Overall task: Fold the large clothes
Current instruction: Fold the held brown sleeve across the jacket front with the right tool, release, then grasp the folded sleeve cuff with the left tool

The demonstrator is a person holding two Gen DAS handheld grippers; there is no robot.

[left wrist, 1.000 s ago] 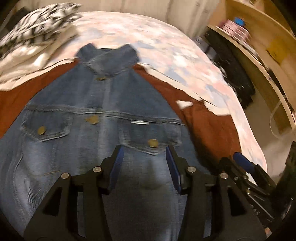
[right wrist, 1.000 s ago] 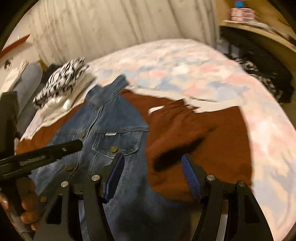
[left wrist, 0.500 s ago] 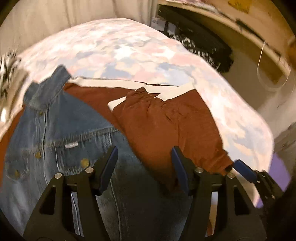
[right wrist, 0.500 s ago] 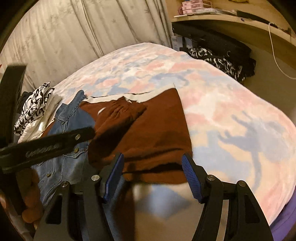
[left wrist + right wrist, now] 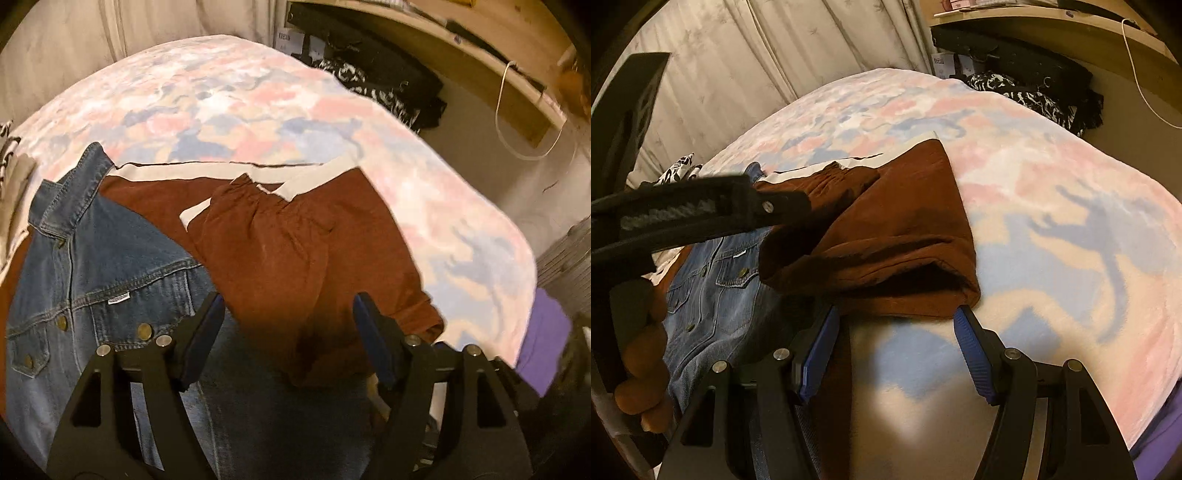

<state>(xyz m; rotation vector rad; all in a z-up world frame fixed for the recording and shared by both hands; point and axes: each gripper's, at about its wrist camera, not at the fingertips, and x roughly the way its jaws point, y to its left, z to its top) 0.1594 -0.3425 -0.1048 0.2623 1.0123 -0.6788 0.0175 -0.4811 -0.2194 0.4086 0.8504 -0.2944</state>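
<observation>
A blue denim jacket lies buttoned and flat on the bed, with rust-brown sleeves; its right sleeve is folded over on itself beside the body. It also shows in the right wrist view, with the brown sleeve ending at a cuff near the bed's near edge. My left gripper is open and empty above the seam between denim and sleeve. My right gripper is open and empty, its fingertips at the near edge of the sleeve cuff.
The bed carries a pink, blue and cream blanket. A black-and-white patterned cloth lies at the far left. A dark pile of clothes and a wooden shelf stand to the right. Curtains hang behind.
Both grippers swung to the right, from over the denim front to the brown right sleeve. The right gripper moved closer to the sleeve cuff. Both stayed open.
</observation>
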